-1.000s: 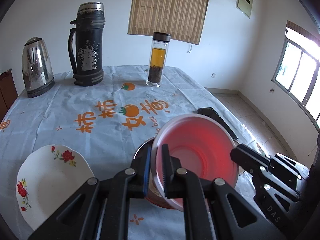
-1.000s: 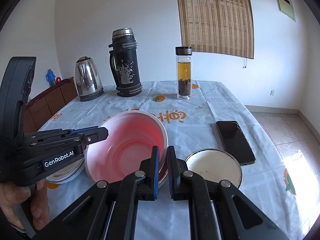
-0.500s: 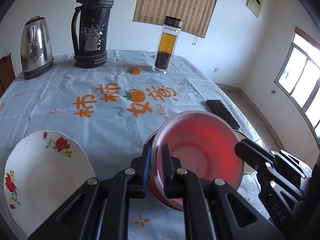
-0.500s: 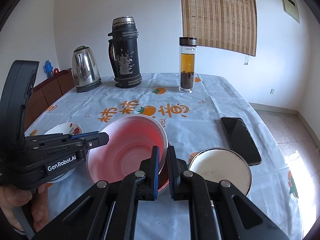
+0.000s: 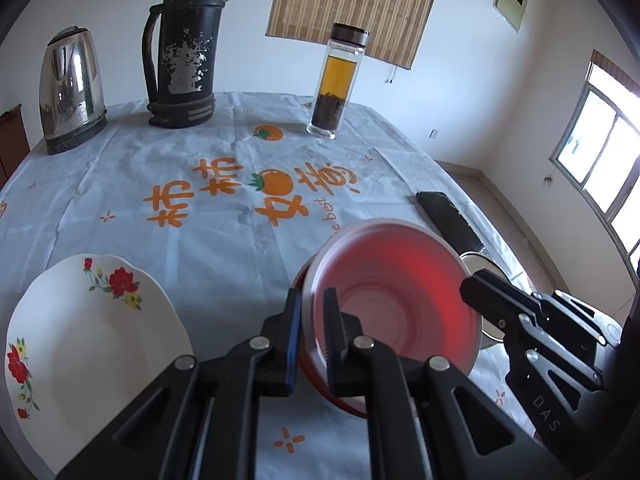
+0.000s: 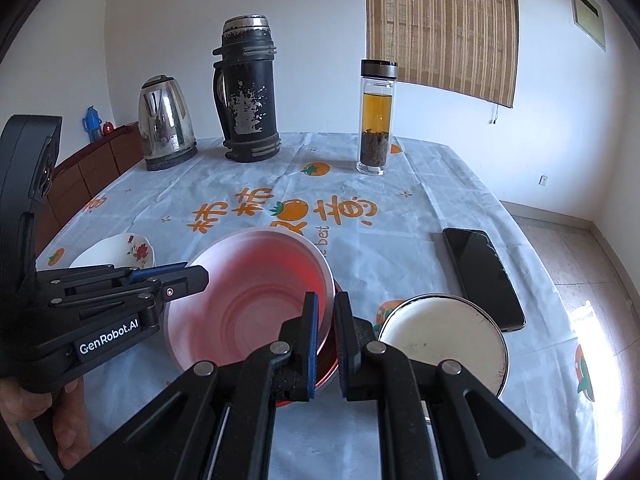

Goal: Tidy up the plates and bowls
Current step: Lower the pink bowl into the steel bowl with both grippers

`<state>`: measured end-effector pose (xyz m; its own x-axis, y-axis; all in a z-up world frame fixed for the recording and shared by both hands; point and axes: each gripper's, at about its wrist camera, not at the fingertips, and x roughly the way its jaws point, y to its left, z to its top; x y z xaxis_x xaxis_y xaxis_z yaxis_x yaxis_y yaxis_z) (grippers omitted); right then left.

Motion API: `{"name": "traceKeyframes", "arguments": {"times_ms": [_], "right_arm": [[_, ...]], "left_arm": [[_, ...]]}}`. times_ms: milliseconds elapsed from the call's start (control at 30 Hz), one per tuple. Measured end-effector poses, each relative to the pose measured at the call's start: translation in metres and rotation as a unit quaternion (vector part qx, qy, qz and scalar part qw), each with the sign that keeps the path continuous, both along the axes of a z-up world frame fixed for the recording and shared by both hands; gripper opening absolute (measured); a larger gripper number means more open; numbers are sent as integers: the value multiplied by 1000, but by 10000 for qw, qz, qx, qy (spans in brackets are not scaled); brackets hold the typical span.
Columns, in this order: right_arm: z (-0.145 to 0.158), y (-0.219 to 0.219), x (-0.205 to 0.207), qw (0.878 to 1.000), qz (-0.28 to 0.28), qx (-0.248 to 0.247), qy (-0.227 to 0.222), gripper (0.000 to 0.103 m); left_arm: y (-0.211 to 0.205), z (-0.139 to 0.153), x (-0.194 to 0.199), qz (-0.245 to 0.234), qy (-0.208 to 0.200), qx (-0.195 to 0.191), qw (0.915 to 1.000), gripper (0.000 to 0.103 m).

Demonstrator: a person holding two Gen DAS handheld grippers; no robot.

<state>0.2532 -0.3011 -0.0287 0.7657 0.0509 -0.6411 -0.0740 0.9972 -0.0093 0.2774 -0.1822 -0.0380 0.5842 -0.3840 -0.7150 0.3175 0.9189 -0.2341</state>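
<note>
A pink bowl (image 5: 396, 300) (image 6: 256, 292) is tilted over a darker red bowl (image 5: 344, 400) (image 6: 328, 368) on the tablecloth, nested partly into it. My left gripper (image 5: 312, 296) is shut on the pink bowl's left rim, and its fingertips (image 6: 192, 276) show in the right wrist view. My right gripper (image 6: 326, 300) is shut on the opposite rim, and its fingertips (image 5: 476, 284) show in the left wrist view. A white floral plate (image 5: 92, 340) (image 6: 116, 252) lies to the left. A white enamel dish (image 6: 442, 340) with a metal rim lies to the right.
A black phone (image 6: 480, 272) lies beyond the enamel dish near the table's right edge. At the back stand a steel kettle (image 5: 72, 88), a worn black thermos (image 5: 184, 52) and a glass tea bottle (image 5: 340, 80). A hand (image 6: 24, 404) grips the left tool.
Both grippers have sunk toward the table with the pink bowl between them. The bowl now sits lower, over the red bowl.
</note>
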Motion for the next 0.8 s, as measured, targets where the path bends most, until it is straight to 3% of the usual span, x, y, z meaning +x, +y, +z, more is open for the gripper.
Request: {"name": "traceKeyframes", "arguments": {"times_ms": [800], "right_arm": [[-7, -3, 12, 9995, -68, -95, 289, 11]], "left_arm": [[-5, -8, 2, -155, 237, 87, 9996, 7]]}}
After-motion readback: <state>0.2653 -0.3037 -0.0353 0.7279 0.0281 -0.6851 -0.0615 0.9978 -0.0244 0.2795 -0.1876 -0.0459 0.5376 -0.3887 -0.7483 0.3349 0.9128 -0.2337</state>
